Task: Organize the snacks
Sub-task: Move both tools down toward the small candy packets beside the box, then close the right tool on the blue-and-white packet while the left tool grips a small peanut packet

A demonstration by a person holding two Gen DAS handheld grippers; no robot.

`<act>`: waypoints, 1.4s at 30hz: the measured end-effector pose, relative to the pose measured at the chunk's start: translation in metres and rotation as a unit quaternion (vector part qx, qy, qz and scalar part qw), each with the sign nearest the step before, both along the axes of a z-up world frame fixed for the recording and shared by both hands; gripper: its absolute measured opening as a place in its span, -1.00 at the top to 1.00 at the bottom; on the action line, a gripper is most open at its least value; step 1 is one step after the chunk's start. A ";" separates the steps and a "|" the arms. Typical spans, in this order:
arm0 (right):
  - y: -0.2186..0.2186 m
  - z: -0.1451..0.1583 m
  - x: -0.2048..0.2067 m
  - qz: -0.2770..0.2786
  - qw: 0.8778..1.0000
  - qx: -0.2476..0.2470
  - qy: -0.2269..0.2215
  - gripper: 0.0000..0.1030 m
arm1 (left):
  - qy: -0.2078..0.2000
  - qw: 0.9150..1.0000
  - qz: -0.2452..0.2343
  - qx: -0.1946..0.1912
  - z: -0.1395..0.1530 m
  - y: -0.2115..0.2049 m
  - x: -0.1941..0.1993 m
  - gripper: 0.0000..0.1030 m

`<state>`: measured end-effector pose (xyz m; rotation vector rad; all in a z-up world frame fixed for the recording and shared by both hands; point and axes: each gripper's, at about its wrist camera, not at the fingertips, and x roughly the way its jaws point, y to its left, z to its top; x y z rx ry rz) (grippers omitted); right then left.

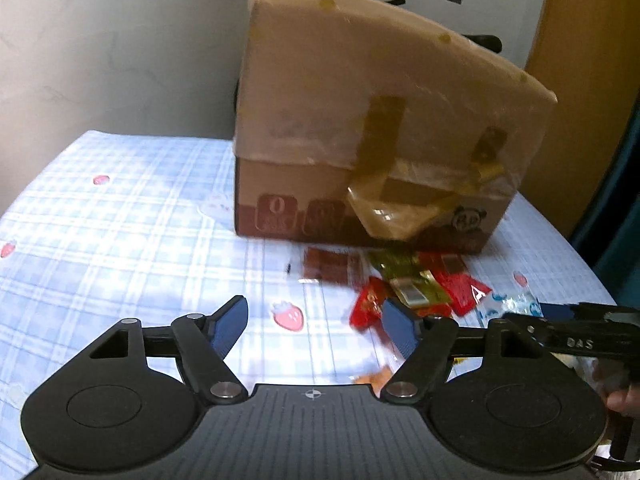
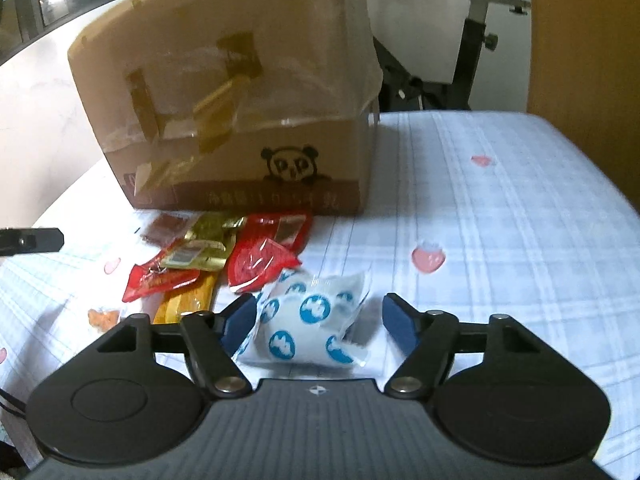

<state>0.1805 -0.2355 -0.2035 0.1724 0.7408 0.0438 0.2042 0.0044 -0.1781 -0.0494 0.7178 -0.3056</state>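
Between the blue pads of the right gripper (image 2: 318, 322) a white packet with blue round prints (image 2: 310, 320) is lying on the cloth; the left pad is at its edge, the right pad is standing clear, so this claw is released, not yet gripping. I think the step in hand is taking this packet, and it is soft and puffy, so the pads should be closing on its middle, low to the cloth, and not on the thin sealed edge.

The left gripper (image 1: 316, 326) is also released and is holding nothing; a red packet (image 1: 368, 306) is lying just ahead of its right pad. Farther ahead a gold packet (image 2: 202, 250) and more red ones are overlapping in a small heap, just before a taped cardboard box with a panda print (image 2: 248, 120).

All is resting on a blue checked cloth with strawberries (image 2: 500, 240). Behind the box an exercise machine (image 2: 472, 40) and a white wall are showing.
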 end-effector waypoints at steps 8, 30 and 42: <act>0.010 -0.005 0.004 0.008 1.000 -0.004 -0.004 -0.12 | 0.005 0.998 -0.051 -0.023 -0.011 -0.004 -0.011 -0.35; 0.013 -0.003 0.004 0.011 1.000 0.010 0.000 -0.08 | 0.038 0.992 -0.107 0.053 -0.043 -0.022 -0.003 -0.06; 0.013 -0.003 0.003 0.012 1.000 0.015 0.001 -0.08 | 0.015 0.991 -0.112 0.077 -0.046 -0.034 0.014 0.21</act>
